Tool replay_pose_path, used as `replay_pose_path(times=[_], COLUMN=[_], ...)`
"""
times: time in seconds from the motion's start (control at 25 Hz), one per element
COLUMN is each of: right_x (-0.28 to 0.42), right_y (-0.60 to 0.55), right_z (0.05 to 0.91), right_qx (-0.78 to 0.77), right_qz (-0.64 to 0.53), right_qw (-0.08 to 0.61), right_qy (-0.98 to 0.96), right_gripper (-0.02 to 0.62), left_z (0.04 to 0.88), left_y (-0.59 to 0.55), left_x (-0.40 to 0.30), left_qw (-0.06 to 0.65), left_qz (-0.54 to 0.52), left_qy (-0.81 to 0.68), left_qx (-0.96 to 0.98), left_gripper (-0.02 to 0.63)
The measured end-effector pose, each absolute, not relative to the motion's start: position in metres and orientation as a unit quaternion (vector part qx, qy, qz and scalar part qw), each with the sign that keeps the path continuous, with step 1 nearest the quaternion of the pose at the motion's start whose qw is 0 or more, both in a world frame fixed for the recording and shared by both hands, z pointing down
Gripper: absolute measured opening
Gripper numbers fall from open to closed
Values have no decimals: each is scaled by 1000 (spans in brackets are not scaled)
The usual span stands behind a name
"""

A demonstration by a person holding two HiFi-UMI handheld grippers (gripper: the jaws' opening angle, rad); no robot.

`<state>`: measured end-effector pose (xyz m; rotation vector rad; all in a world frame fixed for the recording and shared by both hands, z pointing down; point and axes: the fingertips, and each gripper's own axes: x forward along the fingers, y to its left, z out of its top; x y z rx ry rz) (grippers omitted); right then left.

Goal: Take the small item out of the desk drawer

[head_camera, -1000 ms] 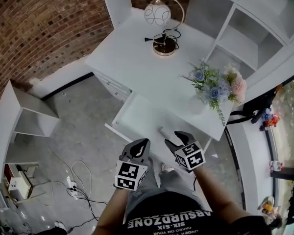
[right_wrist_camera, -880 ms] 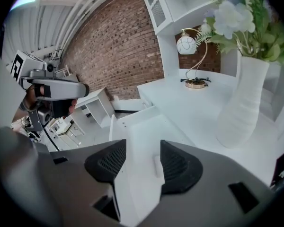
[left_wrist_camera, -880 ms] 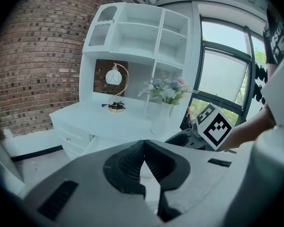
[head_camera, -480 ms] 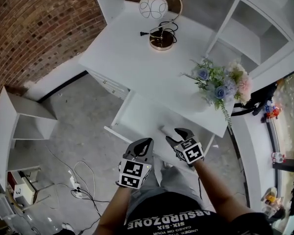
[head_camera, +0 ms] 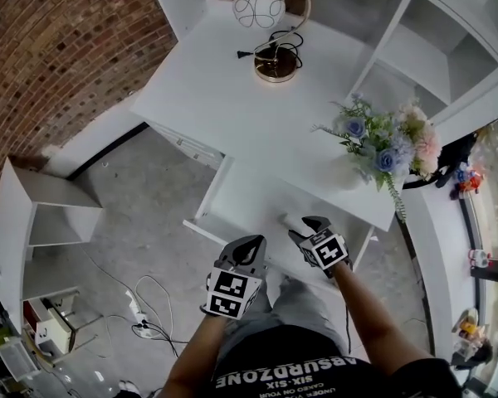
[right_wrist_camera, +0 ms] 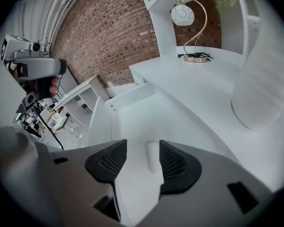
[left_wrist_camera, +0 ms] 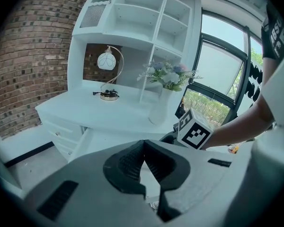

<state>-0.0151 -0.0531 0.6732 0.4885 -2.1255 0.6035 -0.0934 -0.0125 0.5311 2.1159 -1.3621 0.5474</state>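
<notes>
Honestly, the main worry I'd have is the right tool point(right_wrist_camera: 143, 144) fumbling the small item point(right_wrist_camera: 153, 155). It's a little white block lying on the white floor of the open drawer point(head_camera: 236, 196), so it's low and hard to pick out. In the right gripper view it sits off-centre in the gap, close to one jaw and well clear of the other. If the jaws close from there, I reckon the near jaw hits first and just skids it along the drawer floor, or tips it over.

Second worry: the desk point(head_camera: 232, 98) overhangs the drawer right where that tool is working, and the vase of flowers point(head_camera: 380, 143) stands near that edge. A hasty lift could clip the desk lip and knock the item loose.

As for the tools: the right one is spread open, gripping nothing, with the item showing between its jaws. I can't tell if it's touching anything yet. The left tool point(left_wrist_camera: 143, 144) is pinched closed at the tips with nothing in it, hanging in front of the drawer, apart from it.
</notes>
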Motion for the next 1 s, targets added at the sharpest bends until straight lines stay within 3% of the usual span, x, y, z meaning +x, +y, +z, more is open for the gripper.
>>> replay_pose_path(times=[1.0], right_x=[-12], right_y=[-66], right_z=[772], right_qx=[186], right_qz=[261], right_qw=[512], right_qy=[-796], right_gripper=[209], left_z=[575], left_y=[-35], left_x=[-105], left_qw=[278], left_qz=[267], left_qy=[-412], left_qx=[826], left_gripper=[6])
